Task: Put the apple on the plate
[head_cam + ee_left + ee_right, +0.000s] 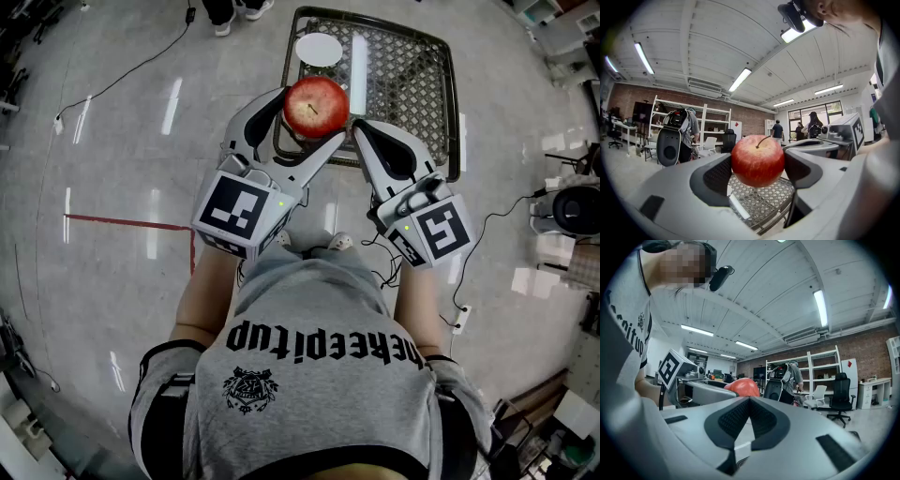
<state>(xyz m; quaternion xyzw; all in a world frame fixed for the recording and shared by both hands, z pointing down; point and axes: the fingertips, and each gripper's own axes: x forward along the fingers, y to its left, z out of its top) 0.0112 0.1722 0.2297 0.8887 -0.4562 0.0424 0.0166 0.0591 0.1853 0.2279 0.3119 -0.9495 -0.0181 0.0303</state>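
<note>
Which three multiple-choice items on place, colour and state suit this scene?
1. Where is the round red apple? A on a shelf; B between the left gripper's jaws; C in a bowl.
2. What colour is the round plate in the dark wire-mesh tray? A blue; B white; C black.
3. How do the right gripper's jaws stand? A wide apart; B on a cup; C together, empty.
Key: B, the gripper clamps it in mid-air; B, it shows white in the tray's corner; C, they meet with nothing between.
</note>
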